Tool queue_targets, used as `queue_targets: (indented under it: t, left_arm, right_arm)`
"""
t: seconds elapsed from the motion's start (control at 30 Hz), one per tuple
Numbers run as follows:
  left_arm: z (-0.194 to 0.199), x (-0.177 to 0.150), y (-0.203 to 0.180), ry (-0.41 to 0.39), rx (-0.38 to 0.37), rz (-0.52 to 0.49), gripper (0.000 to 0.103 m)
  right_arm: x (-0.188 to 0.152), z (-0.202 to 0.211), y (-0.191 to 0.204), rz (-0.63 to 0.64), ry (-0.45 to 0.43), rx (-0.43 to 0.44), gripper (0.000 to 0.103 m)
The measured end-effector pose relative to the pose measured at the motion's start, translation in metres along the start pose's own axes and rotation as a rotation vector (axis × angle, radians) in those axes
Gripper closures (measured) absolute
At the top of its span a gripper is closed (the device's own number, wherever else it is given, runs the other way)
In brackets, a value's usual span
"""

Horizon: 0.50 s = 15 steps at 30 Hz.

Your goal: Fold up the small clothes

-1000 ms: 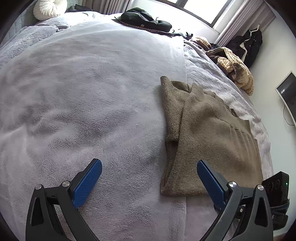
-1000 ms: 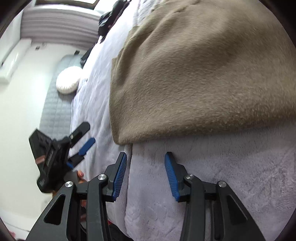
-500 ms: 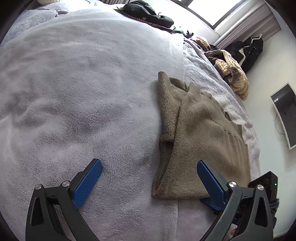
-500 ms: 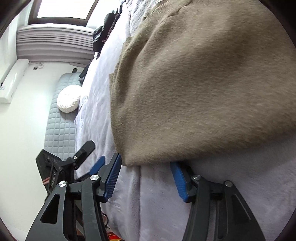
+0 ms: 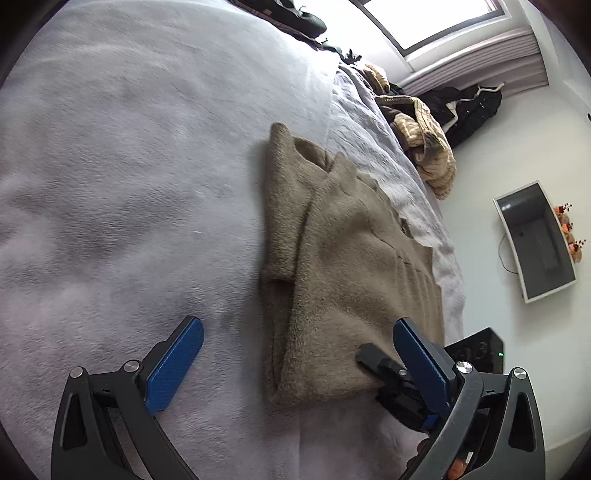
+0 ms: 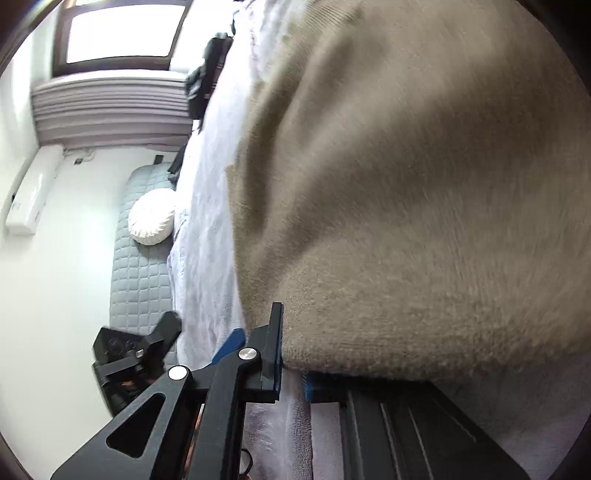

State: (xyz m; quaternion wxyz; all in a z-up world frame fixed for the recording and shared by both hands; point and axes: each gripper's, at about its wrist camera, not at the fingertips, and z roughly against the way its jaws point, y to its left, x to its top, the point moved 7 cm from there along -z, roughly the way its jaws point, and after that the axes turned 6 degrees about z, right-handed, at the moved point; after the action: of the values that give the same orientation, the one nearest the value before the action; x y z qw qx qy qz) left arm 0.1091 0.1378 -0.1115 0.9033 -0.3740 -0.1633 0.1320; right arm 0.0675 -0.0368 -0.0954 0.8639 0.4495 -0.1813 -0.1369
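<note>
A brown fuzzy sweater (image 5: pixel 343 258) lies partly folded on the grey blanket (image 5: pixel 129 166) of a bed. My left gripper (image 5: pixel 295 354) is open and empty, hovering over the sweater's near hem, one finger either side of its left part. My right gripper (image 6: pixel 291 373) has its jaws nearly closed over the sweater's near hem (image 6: pixel 406 350); it also shows in the left wrist view (image 5: pixel 388 369) at the hem's right end. In the right wrist view the sweater (image 6: pixel 424 184) fills most of the frame.
A dark garment (image 5: pixel 295 18) and a tan striped garment (image 5: pixel 424 140) lie at the far side of the bed. A white round pillow (image 6: pixel 151 218) rests against the quilted headboard. The bed edge runs along the right, with a monitor (image 5: pixel 535 240) beyond.
My right gripper slid forward onto the sweater's near hem and its jaws closed on it. My left gripper moved closer to the sweater and stayed open.
</note>
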Motion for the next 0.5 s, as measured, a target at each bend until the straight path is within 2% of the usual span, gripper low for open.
queue_targets:
  t: [0.13, 0.27, 0.37, 0.5]
  left_arm:
    - [-0.017, 0.007, -0.014, 0.07, -0.121, 0.037, 0.0]
    - [-0.041, 0.021, -0.032, 0.135, -0.204, 0.051, 0.0]
    - [-0.06, 0.032, -0.049, 0.16, -0.208, 0.029, 0.0]
    - [-0.082, 0.035, -0.076, 0.198, -0.164, -0.051, 0.0]
  right_arm:
    - [0.016, 0.019, 0.035, 0.161, -0.049, -0.021, 0.094]
    - [0.021, 0.031, 0.044, 0.211, -0.061, -0.024, 0.094]
    - [0.019, 0.033, 0.043, 0.209, -0.055, -0.021, 0.094]
    - [0.014, 0.033, 0.04, 0.214, -0.047, -0.024, 0.094]
